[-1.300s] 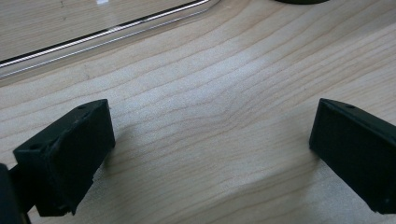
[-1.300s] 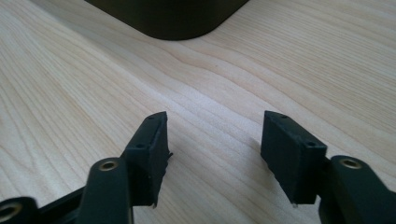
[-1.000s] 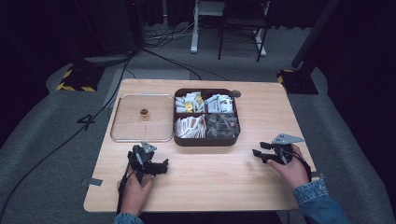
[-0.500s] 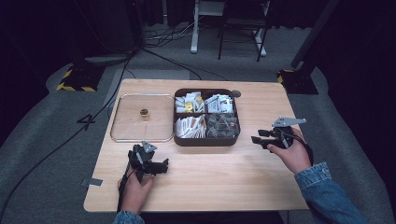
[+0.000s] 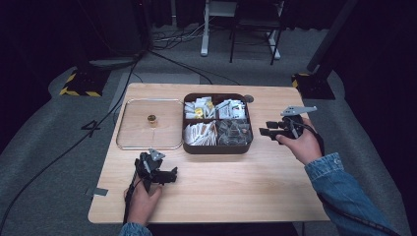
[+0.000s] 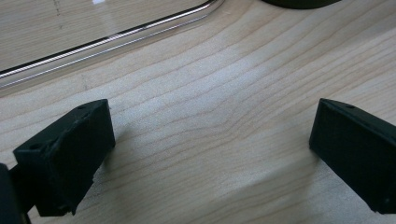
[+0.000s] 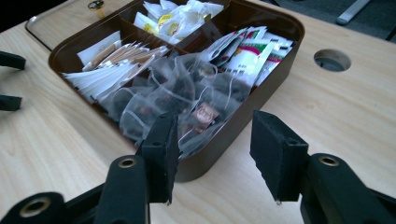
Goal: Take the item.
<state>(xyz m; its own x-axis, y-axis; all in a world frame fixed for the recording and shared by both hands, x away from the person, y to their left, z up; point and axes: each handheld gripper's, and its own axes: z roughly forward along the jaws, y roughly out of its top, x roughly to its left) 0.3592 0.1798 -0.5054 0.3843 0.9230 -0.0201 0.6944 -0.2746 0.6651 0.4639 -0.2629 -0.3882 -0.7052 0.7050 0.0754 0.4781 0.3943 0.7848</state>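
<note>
Right tongs [image 7: 212, 154] half open, just closing slightly, empty, raised beside brown compartment box [image 5: 246, 146], aimed at mesh tea bags [image 7: 187, 100] in near-right compartment. Left tongs [image 6: 210, 154] wide open, empty, resting low over tabletop [image 5: 236, 187] near clear tray [image 5: 123, 145].

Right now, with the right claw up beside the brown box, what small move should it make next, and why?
Probably ease the right claw forward and down into the near compartment of clear tea bags. Its jaws stand apart with nothing between them, aimed over the box wall at that pile. The left claw rests open on the table, so the right looks like the working one.
</note>
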